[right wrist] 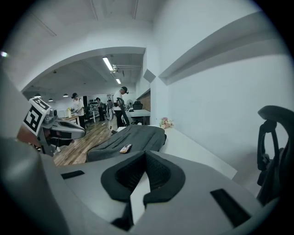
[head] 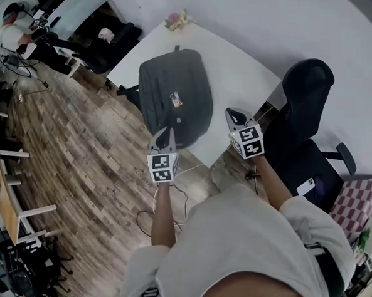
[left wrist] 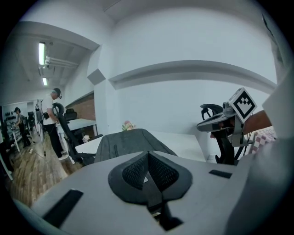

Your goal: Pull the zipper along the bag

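My left gripper point(head: 164, 135) hung at the near left corner of the bag point(head: 173, 92), its fingers point(left wrist: 136, 172) pressed together with nothing between them. In the head view their tips overlapped the bag's near edge — whether they touched the fabric I could not tell. In the left gripper view the bag point(left wrist: 131, 143) lay just ahead, beyond the tips.

The bag was a dark grey backpack lying flat on the white tabletop point(head: 231, 73), its long side running away from me. It had a loop handle at the far end and a small patch point(head: 176, 99) on its top face. I could not make out the zipper pull in any view. A bunch of flowers point(head: 178, 19) sat at the tabletop's far corner, past the bag.

My right gripper point(head: 234, 115) was to the right of the bag and apart from it, over bare tabletop by the near edge. Its fingers point(right wrist: 161, 172) were likewise closed at the tips and held nothing. In the right gripper view the bag lay ahead and to the left — the patch showing on its near part. A black office chair point(head: 305, 100) stood right of the tabletop.
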Demonstrator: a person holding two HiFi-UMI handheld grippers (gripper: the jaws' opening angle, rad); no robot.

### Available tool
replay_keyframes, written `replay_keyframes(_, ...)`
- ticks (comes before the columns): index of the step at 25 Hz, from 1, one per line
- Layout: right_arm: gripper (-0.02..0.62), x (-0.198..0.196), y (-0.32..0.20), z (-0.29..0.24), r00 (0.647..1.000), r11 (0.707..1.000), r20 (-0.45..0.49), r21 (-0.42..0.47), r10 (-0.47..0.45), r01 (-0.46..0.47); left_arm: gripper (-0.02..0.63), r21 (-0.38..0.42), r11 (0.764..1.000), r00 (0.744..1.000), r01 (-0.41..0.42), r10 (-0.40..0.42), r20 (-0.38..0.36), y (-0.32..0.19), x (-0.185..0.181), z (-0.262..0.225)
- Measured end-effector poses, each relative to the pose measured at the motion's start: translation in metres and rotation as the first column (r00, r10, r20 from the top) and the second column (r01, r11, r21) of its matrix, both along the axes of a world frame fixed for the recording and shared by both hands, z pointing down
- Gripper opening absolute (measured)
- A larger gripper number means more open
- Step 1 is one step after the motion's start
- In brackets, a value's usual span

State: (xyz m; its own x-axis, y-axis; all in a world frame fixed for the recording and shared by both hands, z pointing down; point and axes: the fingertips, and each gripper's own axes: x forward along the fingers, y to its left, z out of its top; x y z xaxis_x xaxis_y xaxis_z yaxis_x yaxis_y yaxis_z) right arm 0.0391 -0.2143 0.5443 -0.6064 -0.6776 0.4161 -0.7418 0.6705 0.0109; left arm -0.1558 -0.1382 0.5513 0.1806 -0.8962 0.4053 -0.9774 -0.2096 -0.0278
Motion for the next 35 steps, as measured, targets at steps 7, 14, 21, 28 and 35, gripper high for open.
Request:
replay_keyframes(7,0.014,-0.010,-0.039,0.020,0.998,0.997,0.031,-0.057,-0.054,0.056,0.028,-0.078,0.995,0.992,-0.063,0.071,0.106,-0.017,0.011,0.020)
replay_keyframes(14,0.014,-0.020,-0.054,0.041,0.995,0.989,0.041,-0.114,-0.093,0.097,0.029,-0.221,0.952,0.920,-0.211,0.270,0.285,-0.009,0.029,0.055)
replay_keyframes(21,0.014,-0.025,-0.062,0.058,0.996,0.986,-0.003,-0.137,-0.093,0.092,0.029,-0.355,0.851,0.766,-0.387,0.511,0.390,0.001,0.035,0.084)
replay_keyframes(28,0.014,-0.024,-0.073,0.067,0.998,0.988,-0.052,-0.147,-0.045,0.037,0.036,-0.355,0.745,0.741,-0.564,0.647,0.179,0.016,0.053,0.100)
replay_keyframes(35,0.014,-0.030,-0.073,0.078,0.997,0.985,-0.073,-0.172,-0.029,0.016,0.164,-0.350,0.696,0.717,-0.627,0.691,0.091,0.016,0.060,0.113)
